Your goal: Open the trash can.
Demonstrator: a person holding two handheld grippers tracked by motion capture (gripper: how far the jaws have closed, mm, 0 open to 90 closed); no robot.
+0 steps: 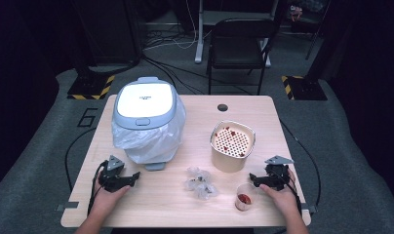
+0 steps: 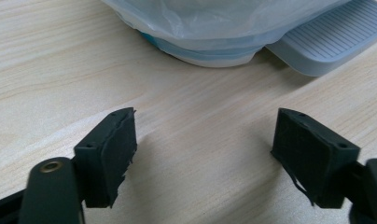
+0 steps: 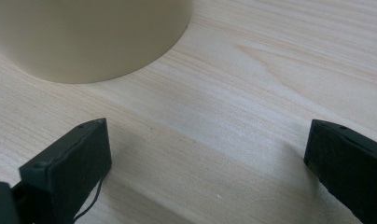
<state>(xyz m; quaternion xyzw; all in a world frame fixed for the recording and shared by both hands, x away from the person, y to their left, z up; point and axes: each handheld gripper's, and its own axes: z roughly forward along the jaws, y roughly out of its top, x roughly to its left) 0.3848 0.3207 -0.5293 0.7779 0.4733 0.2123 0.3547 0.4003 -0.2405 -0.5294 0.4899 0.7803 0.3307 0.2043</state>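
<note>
My left gripper [image 1: 134, 178] rests on the light wooden table [image 1: 278, 136] at the front left, held by a hand. Its jaws stand wide apart over bare wood [image 2: 203, 149], nothing between them. Just beyond it is a pedal bin [image 1: 145, 117] with a white lid and a clear plastic liner; its base [image 2: 210, 51] and grey foot pedal [image 2: 326, 44] fill the top of the left gripper view. My right gripper [image 1: 252, 179] lies at the front right, open and empty [image 3: 207, 158]. A beige tub [image 1: 232, 145] with a perforated insert stands ahead of it [image 3: 84, 37].
Crumpled clear plastic wrappers [image 1: 200, 182] lie at the front middle. A small clear cup [image 1: 245, 197] with red bits stands beside my right gripper. A cable hole [image 1: 222, 107] sits near the far edge. A black chair [image 1: 239, 44] stands behind the table.
</note>
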